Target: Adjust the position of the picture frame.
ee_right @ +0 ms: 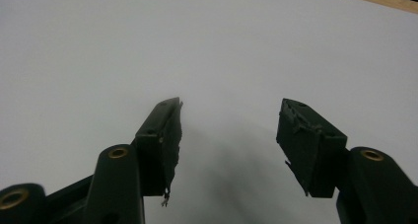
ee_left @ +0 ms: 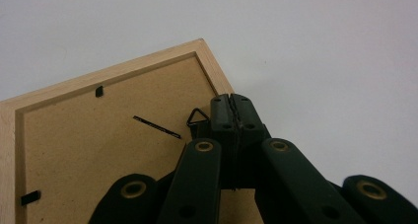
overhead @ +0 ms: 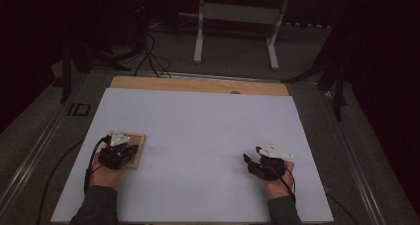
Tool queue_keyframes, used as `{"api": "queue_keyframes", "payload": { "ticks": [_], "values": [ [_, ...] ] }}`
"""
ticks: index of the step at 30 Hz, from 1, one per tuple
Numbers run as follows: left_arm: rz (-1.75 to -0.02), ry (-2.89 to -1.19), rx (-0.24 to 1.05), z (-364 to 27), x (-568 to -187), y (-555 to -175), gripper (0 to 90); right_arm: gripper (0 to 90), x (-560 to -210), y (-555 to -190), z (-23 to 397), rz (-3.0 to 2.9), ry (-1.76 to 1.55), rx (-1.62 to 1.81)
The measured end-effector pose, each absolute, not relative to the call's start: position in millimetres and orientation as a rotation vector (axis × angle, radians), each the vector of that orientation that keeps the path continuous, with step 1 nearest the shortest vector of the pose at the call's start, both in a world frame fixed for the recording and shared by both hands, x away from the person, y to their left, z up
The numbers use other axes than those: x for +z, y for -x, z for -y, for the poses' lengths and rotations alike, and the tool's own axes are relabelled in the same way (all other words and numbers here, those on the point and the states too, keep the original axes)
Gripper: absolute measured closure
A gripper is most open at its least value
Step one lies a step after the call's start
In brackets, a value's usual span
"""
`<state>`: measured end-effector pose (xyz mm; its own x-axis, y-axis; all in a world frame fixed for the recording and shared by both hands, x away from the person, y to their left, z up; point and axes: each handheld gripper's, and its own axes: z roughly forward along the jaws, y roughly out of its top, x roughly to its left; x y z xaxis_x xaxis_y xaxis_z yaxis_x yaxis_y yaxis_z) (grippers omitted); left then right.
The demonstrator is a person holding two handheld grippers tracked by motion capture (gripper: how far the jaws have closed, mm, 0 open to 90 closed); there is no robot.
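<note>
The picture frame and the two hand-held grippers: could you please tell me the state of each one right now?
Picture frame: lies flat on the white sheet, back side up, backing board in place, small metal hanging loop beside the jaw tips.
Left hand-held gripper: shut, jaws pressed together, nothing visibly between them, over the frame's corner.
Right hand-held gripper: open, empty, over bare sheet.

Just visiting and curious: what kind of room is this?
Probably a lab or recording workspace: a white board covers the table, cables trail across the dark floor, and hand-held grippers work at a wooden picture frame.
</note>
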<state>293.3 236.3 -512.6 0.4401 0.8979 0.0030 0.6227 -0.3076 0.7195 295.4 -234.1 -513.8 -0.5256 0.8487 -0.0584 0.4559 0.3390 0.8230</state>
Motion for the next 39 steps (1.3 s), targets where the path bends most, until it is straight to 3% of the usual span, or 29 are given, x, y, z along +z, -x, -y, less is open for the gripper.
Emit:
{"api": "queue_keyframes", "payload": {
  "ticks": [39],
  "values": [
    [-1.210, -2.065, 0.533, -205, -513, -305, 89.7, 41.4, -514, -295, 234, -2.111, -1.145, 1.081]
  ]
}}
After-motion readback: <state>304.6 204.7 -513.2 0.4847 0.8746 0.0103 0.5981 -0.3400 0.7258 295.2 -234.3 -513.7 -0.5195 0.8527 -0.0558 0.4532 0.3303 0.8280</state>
